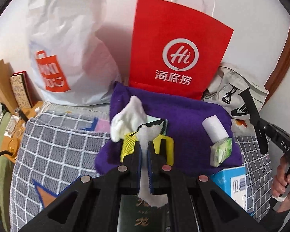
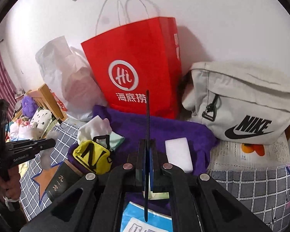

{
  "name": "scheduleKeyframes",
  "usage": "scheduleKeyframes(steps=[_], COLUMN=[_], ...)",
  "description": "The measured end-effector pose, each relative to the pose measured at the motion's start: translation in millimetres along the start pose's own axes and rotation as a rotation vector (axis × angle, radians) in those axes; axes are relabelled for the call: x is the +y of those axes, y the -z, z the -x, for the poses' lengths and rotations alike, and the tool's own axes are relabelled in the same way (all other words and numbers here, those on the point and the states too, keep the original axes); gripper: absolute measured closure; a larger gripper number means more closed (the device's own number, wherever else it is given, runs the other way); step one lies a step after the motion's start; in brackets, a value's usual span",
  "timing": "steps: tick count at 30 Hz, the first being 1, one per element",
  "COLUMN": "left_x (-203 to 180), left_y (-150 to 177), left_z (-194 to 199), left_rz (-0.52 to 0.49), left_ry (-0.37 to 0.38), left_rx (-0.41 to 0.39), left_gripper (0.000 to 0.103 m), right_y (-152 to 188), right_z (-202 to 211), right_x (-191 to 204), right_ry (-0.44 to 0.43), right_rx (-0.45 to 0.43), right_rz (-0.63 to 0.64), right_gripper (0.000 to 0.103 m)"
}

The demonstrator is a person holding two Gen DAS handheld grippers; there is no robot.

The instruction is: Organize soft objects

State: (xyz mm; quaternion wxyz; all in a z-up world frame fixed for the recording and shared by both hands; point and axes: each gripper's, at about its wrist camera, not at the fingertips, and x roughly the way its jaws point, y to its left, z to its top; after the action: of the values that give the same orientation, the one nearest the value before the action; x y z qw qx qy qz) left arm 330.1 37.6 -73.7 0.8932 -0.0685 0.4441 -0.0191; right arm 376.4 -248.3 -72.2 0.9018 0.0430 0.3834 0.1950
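My left gripper [image 1: 145,145] is shut on a white fluffy strip of soft material [image 1: 146,135] that hangs through the jaws, above a yellow pouch [image 1: 128,147] and a white sock [image 1: 129,114] on a purple towel [image 1: 189,116]. My right gripper [image 2: 147,145] is shut on a thin black strap [image 2: 147,112] that stands on edge above the purple towel [image 2: 164,127]. It also shows in the left wrist view [image 1: 259,123]. A white foam block [image 2: 178,152] lies just right of it. A green tissue pack [image 1: 221,150] leans under the white block [image 1: 214,128].
A red paper bag [image 2: 137,67], a white plastic bag [image 1: 67,44] and a grey Nike bag [image 2: 239,104] stand against the wall. A blue box [image 1: 232,181] and a dark box [image 2: 60,183] lie on the checked bedspread [image 1: 58,145]. A wooden shelf [image 1: 19,119] is left.
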Motion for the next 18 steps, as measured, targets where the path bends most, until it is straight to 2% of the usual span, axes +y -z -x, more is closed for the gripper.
scheduleKeyframes(steps=[6, 11, 15, 18], left_x=[-8.2, -7.9, -5.5, -4.4], left_y=[-4.0, -5.8, -7.8, -6.5], left_z=[-22.7, -39.0, -49.4, -60.8], left_rz=[-0.006, -0.025, -0.017, -0.008], left_ry=[0.024, 0.016, 0.023, 0.031], left_rx=[0.021, 0.056, 0.067, 0.085], left_gripper=[0.096, 0.096, 0.096, 0.096], right_y=[5.8, 11.1, 16.6, 20.0], right_z=[-18.8, -41.3, -56.1, -63.9], right_x=[-26.2, -49.0, -57.1, -60.5], right_ry=[0.021, 0.047, 0.088, 0.088], right_rx=[0.056, 0.110, 0.145, 0.162], right_rz=[-0.040, -0.091, -0.096, -0.104], right_gripper=[0.100, 0.100, 0.100, 0.100])
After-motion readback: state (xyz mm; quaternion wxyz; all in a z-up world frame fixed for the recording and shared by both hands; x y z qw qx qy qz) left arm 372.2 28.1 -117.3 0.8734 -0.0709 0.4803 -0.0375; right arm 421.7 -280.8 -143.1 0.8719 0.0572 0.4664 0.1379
